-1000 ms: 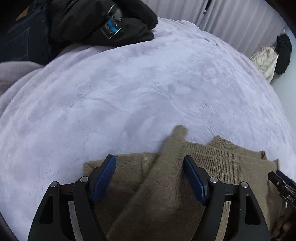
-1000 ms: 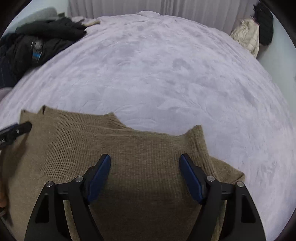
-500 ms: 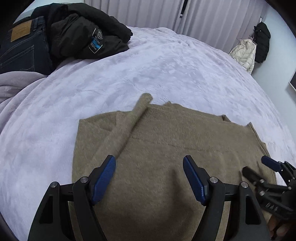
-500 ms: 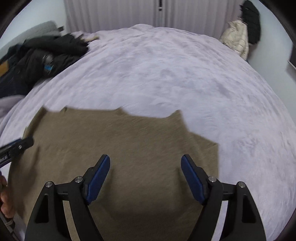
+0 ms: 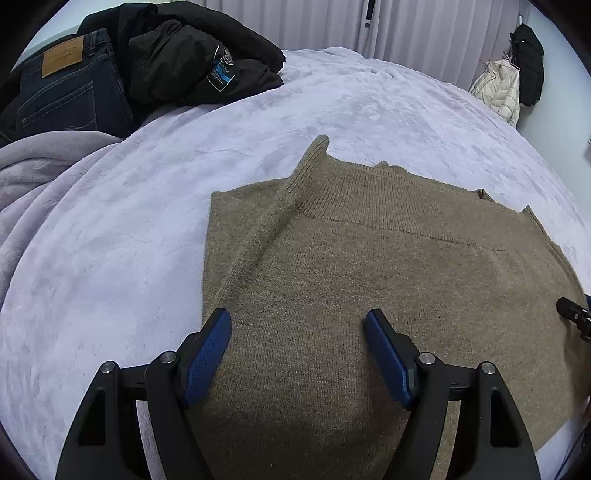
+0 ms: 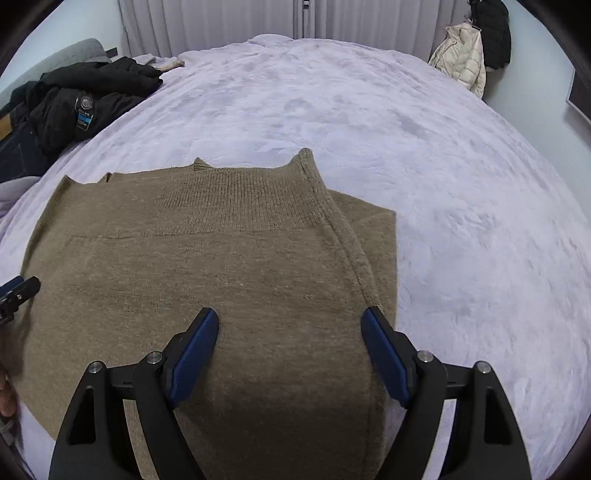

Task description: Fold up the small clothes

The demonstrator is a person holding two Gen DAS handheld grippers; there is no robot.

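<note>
A brown knitted sweater lies spread flat on a pale lilac blanket that covers the bed. In the left wrist view its ribbed band runs across the far edge, and a folded-in sleeve crosses the body on a slant, with its cuff poking just past the far edge. In the right wrist view the same sweater fills the near half of the frame, with a sleeve folded over along its right side and a flat layer of the same knit showing beside it.

There are no boxes, baskets or other containers in either view.

The left gripper hangs above the near left part of the sweater, its blue-padded fingers spread wide with nothing between them. The right gripper is posed the same way over the near right part, fingers wide apart and holding nothing. Whether either one touches the knit is hard to tell from these angles. Each gripper's tip shows at the edge of the other's view.

At the far left of the bed lie a black jacket and dark blue jeans, with a grey blanket bunched just in front of them. By the far wall a cream puffer coat and a black coat hang beside the curtains.
</note>
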